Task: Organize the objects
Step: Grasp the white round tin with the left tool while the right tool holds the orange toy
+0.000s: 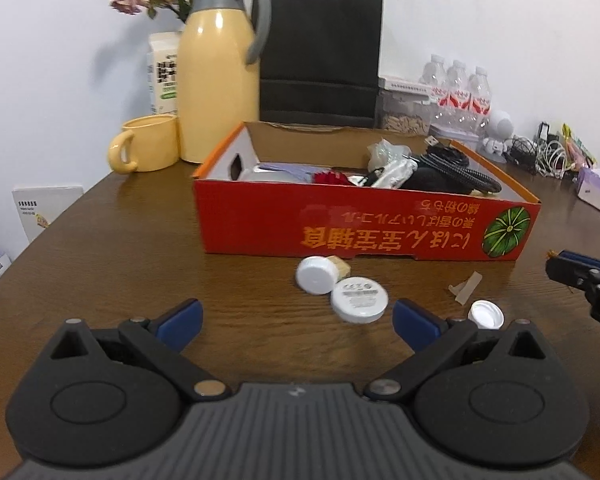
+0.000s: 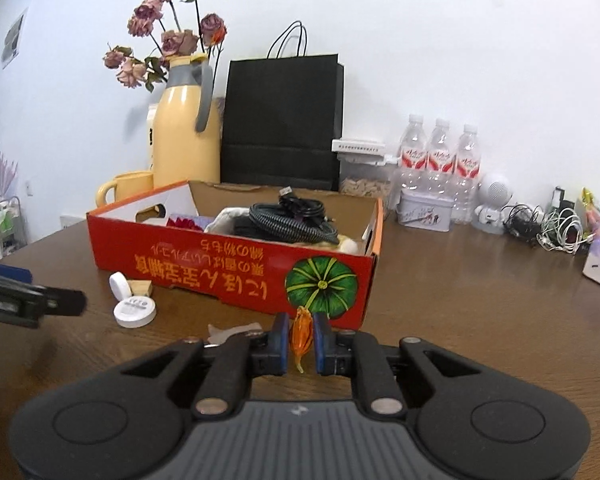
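My right tool (image 2: 301,340) pinches a small orange translucent trinket (image 2: 300,330), held upright, just short of the red cardboard box (image 2: 236,268) ahead; its near wall stands between. My left tool (image 1: 296,320) gapes wide, empty, facing a flat white round tin (image 1: 359,299) on the counter (image 1: 120,248).

Box (image 1: 364,224) print blurred; mug (image 2: 118,190) half hidden.

Between the right tongs' (image 2: 301,343) blue pads sits a glossy, translucent orange glass-like trinket (image 2: 300,334). Ahead lies the printed red cardboard box (image 2: 236,268) — matt. Beneath, the brown wood-grain tabletop (image 2: 460,300) shines faintly; left, a smooth round white plastic lid (image 2: 135,312).
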Tool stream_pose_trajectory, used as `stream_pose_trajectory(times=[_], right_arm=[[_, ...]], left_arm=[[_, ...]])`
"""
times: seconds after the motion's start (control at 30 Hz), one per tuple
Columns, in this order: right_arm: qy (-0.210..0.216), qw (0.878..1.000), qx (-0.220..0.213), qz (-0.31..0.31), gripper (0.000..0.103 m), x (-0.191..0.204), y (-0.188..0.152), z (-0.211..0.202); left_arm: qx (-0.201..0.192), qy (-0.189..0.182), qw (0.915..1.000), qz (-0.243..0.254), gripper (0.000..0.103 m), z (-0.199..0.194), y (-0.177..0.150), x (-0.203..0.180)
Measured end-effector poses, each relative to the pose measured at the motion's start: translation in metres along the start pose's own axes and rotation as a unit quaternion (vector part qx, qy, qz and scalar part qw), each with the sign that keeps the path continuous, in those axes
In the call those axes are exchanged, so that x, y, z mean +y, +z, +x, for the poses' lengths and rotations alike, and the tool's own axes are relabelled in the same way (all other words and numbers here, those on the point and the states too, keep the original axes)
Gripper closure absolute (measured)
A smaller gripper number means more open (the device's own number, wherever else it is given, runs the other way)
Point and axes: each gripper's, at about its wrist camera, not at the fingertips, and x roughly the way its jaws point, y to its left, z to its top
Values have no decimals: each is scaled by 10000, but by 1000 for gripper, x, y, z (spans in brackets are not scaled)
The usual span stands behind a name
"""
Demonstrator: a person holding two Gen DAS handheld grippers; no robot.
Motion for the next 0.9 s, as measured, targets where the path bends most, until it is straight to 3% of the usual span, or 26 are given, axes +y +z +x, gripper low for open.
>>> stream_pose_trajectory(times=[0.4,0.47,0.53,0.6,0.8,0.9], right_arm=[[76,9999,-101,54,91,-2,-1,-3],[84,9999,-114,55,91,-2,-1,-3],[94,9999,-130,54,91,-2,-1,-4],[106,9998,-142,49,91,-2,-2,-4],[157,9997,-183,73,91,-3,-1,-6],[173,9996,-210,76,91,-3,-2,-6]], left_arm=[[196,88,9997,127,2,36,8,-28],[236,72,9996,130,10,39,10,-31],[315,53,9994,114,28,43,10,-34],[427,42,9990,90,39,48,9,-38],[339,18,9992,197,62,48,7,-45],[326,8,9993,195,63,48,8,-45]])
